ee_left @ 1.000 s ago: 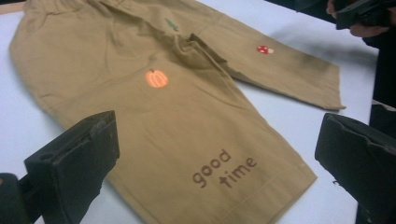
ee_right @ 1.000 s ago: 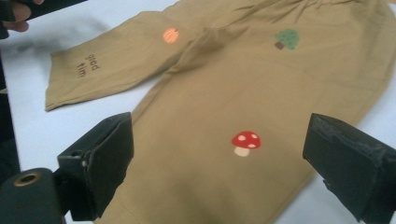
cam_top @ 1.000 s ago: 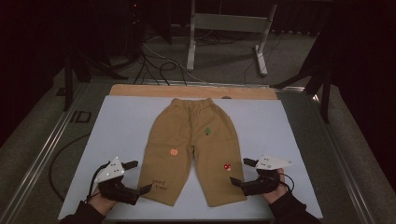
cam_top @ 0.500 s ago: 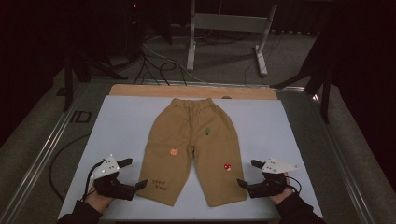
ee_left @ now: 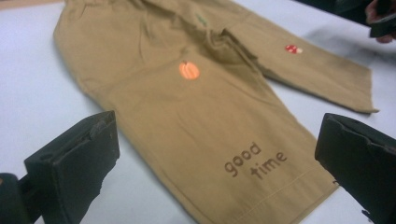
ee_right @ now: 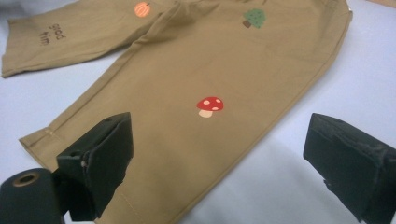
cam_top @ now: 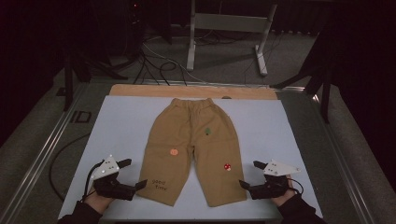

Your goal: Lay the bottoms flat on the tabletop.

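Observation:
A pair of tan child's pants [cam_top: 191,149] lies flat on the pale blue table cover [cam_top: 121,126], waistband at the far end, legs toward me. It carries a pumpkin [ee_left: 189,70], a mushroom [ee_right: 209,105], a tree [ee_right: 254,17] and the words "good time" [ee_left: 254,161]. My left gripper [cam_top: 133,173] stands open just left of the left leg's hem [ee_left: 271,196], jaws wide apart. My right gripper [cam_top: 250,174] stands open just right of the right leg's hem [ee_right: 42,140]. Neither holds anything.
A wooden table edge [cam_top: 140,89] shows beyond the cover. Metal rails [cam_top: 42,158] run along both sides. Cables [cam_top: 159,65] and a grey stand [cam_top: 229,23] sit on the floor behind the table.
Both grippers have drawn back toward the near table edge and slightly outward, away from the hems. The pants have not moved.

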`<state>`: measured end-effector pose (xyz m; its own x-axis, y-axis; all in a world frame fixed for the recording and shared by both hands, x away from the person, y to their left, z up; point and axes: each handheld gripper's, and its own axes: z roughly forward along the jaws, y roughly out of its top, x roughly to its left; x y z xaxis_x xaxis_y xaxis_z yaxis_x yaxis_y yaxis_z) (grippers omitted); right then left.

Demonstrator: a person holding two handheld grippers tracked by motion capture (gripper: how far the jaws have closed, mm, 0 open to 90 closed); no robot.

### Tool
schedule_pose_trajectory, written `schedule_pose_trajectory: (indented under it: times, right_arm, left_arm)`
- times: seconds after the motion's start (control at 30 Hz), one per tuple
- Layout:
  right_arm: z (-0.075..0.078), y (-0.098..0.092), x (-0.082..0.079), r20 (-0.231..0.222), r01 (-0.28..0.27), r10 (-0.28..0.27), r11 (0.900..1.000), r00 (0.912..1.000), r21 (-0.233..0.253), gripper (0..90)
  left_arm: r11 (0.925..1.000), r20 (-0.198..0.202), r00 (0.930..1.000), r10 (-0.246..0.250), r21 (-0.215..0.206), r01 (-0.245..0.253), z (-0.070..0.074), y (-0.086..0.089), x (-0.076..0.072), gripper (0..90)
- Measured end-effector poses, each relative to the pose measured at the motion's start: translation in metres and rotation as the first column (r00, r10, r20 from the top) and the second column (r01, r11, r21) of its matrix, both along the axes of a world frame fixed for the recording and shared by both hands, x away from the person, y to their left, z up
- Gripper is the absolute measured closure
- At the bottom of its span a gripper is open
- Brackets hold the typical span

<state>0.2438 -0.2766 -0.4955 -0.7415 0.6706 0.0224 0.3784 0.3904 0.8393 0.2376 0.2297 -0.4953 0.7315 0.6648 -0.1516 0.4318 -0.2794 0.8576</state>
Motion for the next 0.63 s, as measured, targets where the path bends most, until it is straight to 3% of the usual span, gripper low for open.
schedule_pose_trajectory:
  times: [0.17,0.63]
  right_arm:
    - [-0.0033,-0.0006,-0.0018,-0.006,-0.014,0.014,1.000,0.9999,-0.027,8.5]
    - [-0.0050,0.0007,0.0000,-0.020,-0.015,0.014,0.999,0.9997,-0.030,8.6]
  left_arm:
    - [0.9999,0.004,0.9999,-0.011,0.001,0.011,0.0001,-0.0024,-0.0007,0.7]
    - [0.9998,0.008,0.9999,-0.008,-0.016,0.008,0.0011,-0.0004,-0.0011,0.7]
